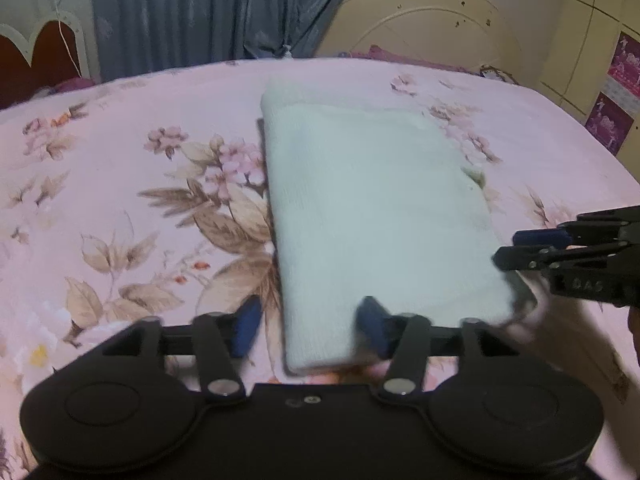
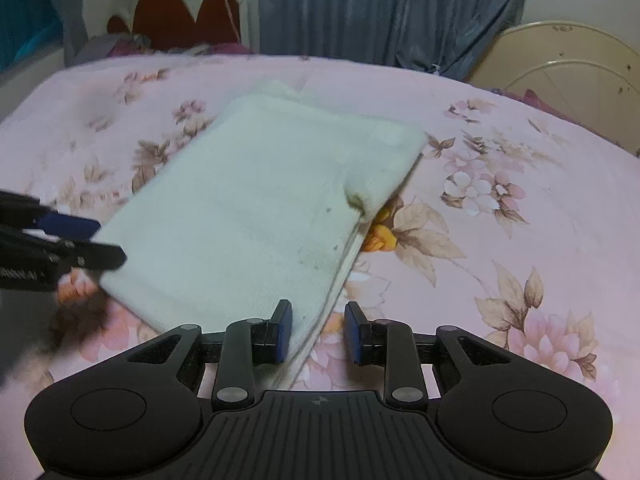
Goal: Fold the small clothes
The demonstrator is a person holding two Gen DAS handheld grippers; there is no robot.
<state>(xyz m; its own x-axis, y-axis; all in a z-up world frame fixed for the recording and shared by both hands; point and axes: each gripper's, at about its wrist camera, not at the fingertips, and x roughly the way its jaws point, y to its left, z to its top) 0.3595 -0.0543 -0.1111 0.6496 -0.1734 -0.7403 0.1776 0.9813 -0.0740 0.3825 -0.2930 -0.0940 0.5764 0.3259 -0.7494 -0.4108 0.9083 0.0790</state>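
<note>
A pale white folded garment [image 1: 368, 208] [image 2: 248, 208] lies flat as a rectangle on the pink floral bedsheet [image 1: 120, 184]. My left gripper [image 1: 311, 330] is open wide at its near left corner: the left pad stands off the cloth, the right pad rests over it. In the right wrist view the left gripper [image 2: 110, 242] sits at the garment's left edge. My right gripper [image 2: 318, 332] is open a little at the near right corner. The layered edge runs between its pads with a gap on the right. From the left wrist view, the right gripper [image 1: 506, 248] reaches in at the right edge.
An orange patch [image 2: 380, 236] shows beside the garment's right edge. Behind the bed hang a blue curtain [image 1: 208, 12] and stand a cream headboard [image 1: 432, 20] and a red heart-shaped panel [image 2: 180, 16]. Bare sheet [image 2: 520, 200] spreads on both sides of the garment.
</note>
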